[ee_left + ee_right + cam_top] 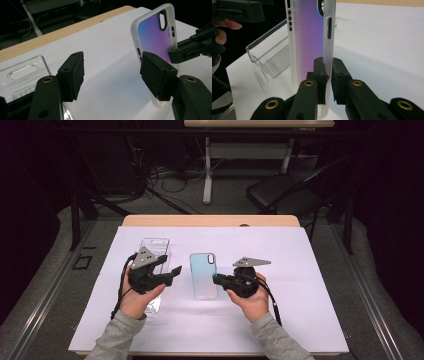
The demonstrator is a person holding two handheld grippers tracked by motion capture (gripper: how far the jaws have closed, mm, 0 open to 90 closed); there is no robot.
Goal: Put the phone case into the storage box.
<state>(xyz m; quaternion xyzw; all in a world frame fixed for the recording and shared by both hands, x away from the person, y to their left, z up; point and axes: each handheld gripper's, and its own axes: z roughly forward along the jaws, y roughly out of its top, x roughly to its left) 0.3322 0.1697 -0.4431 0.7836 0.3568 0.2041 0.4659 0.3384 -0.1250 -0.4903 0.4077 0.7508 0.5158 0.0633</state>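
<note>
Two grippers work over one white-covered surface [300,320], one in each of the person's hands. One phone case [203,275], frosted at the rim with a blue-to-purple back, sits near the middle of the surface, between the two grippers. The right gripper [216,279] has its fingers [322,75] clamped shut on the case's side edge; in the right gripper view the thin rim runs up between the two black pads. The left gripper [176,270] has its fingers [72,75] spread apart with nothing pinched between them; in the left gripper view one pad sits just beside the case's near edge, though I cannot tell whether it touches. One clear plastic package [154,247] lies flat on the surface under the left hand [137,297], left of the case.
</note>
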